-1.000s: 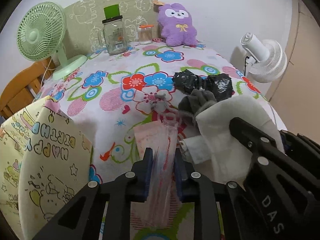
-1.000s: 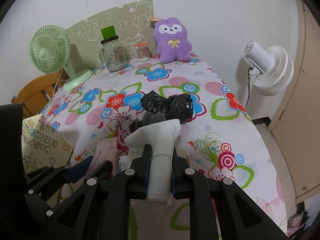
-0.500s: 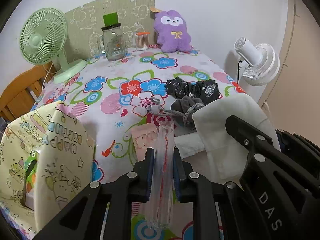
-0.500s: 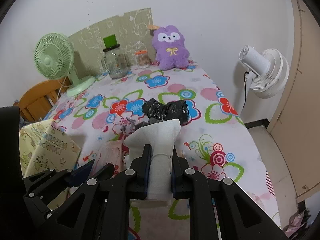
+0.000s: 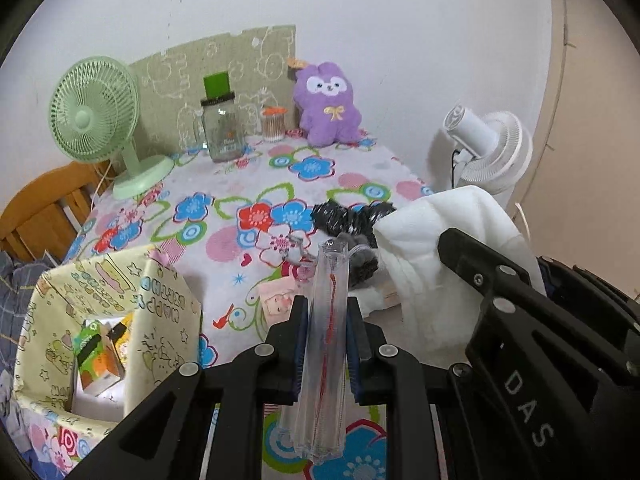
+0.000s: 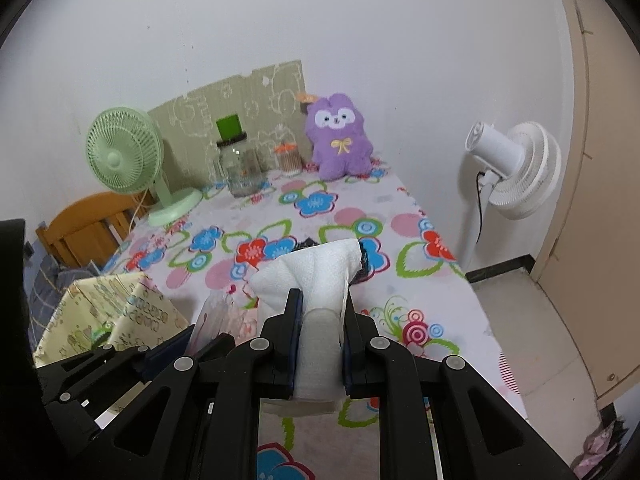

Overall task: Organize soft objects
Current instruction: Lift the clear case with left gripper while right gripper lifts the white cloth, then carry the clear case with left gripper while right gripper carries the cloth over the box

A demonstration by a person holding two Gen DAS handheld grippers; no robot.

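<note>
While my left hand-held gripper (image 5: 327, 344) is clamping a clear plastic pouch (image 5: 325, 360) upright, my right hand-held gripper (image 6: 320, 340) is pinching a folded white towel (image 6: 316, 276); both are hovering above the counter (image 5: 224, 216), the yellow gift box (image 5: 92, 320) just left, the purple plush (image 5: 326, 104) far back.

Left tongs (image 5: 327, 322): two matte black plastic arms of open, truss-like form with triangular cut-outs, each ending in a flat finger (image 5: 299, 344) lined on its inner face with a dark blue pad. Round silver screw heads mark the joints along each arm. Right tongs (image 6: 320, 332): identical build, black framed arms, blue-lined fingers (image 6: 294, 336), silver screws set in symmetrical pairs. In the left wrist view the side of the right tongs (image 5: 532, 344) shows a broad black body with silver screws and the white raised letters "DAS". No cables, sleeves or skin are visible.
</note>
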